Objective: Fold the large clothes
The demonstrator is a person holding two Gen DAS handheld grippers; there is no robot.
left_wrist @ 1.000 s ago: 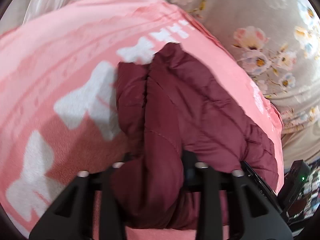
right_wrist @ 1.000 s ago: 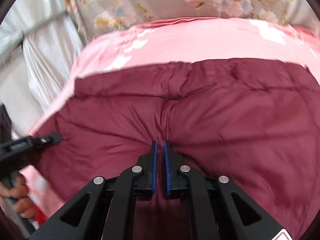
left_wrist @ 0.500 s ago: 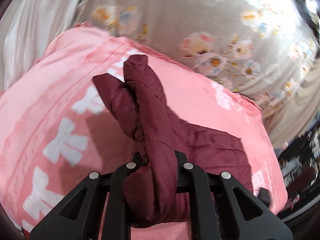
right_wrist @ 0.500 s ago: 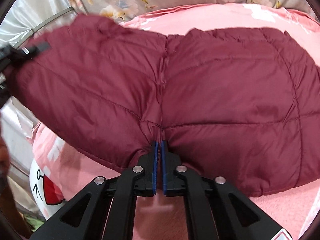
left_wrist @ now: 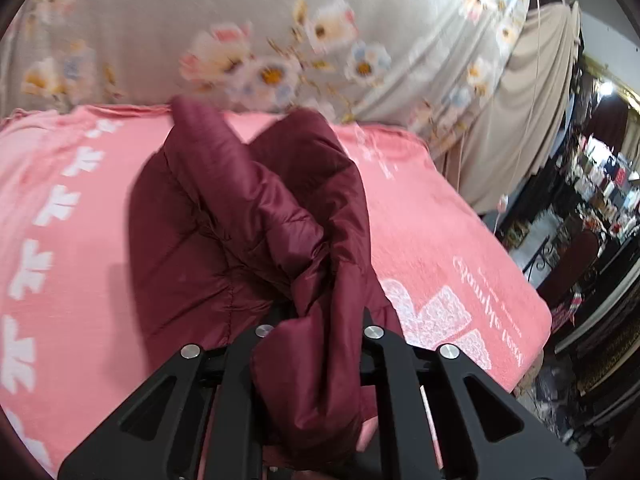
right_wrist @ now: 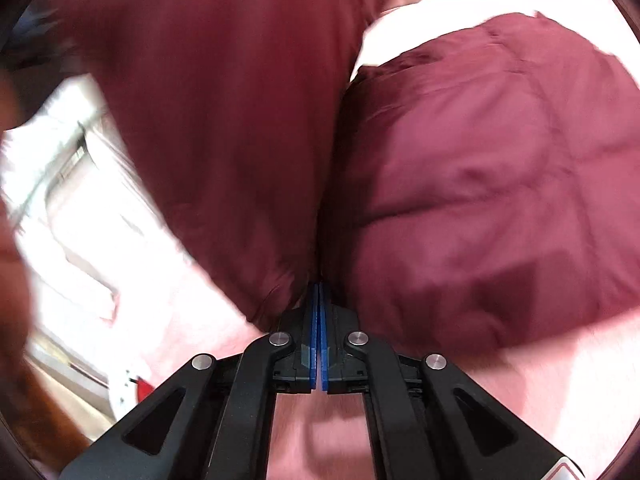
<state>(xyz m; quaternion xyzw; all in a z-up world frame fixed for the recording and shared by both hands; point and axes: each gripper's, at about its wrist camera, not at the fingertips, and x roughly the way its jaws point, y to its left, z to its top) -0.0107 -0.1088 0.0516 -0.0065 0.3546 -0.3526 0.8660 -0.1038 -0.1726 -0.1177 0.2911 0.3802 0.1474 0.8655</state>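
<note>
Two tongs: both mine, both on the jacket (left_wrist: pixel 256 216), w/ it lifted partly off the bed.
Left tongs (left_wrist: pixel 316 344): jaws part-way apart, a thick wad of maroon fabric bunched between them; that's my grip on one end.
Right tongs (right_wrist: pixel 319 300): blue pads (right_wrist: pixel 313 344) pressed nearly together, pinching a thin edge at the seam where two quilted panels meet.
Jacket: puffy, maroon; in left view it humps up over the pink blanket (left_wrist: pixel 440 240), far part resting on it, near part held up. Right view is motion-blurred, so detail there is poor.
Blanket: covers the bed, white bow prints on one side; floral sheet (left_wrist: pixel 280 40) behind.
Done so far: prob. one fold under way, panels look doubled at the seam, but nothing lies flat yet.
Left to do: lay it down, square edges, fold again, let go. I'd say early-to-mid.
Risk: slick shell may slip from the thin right pinch.
</note>
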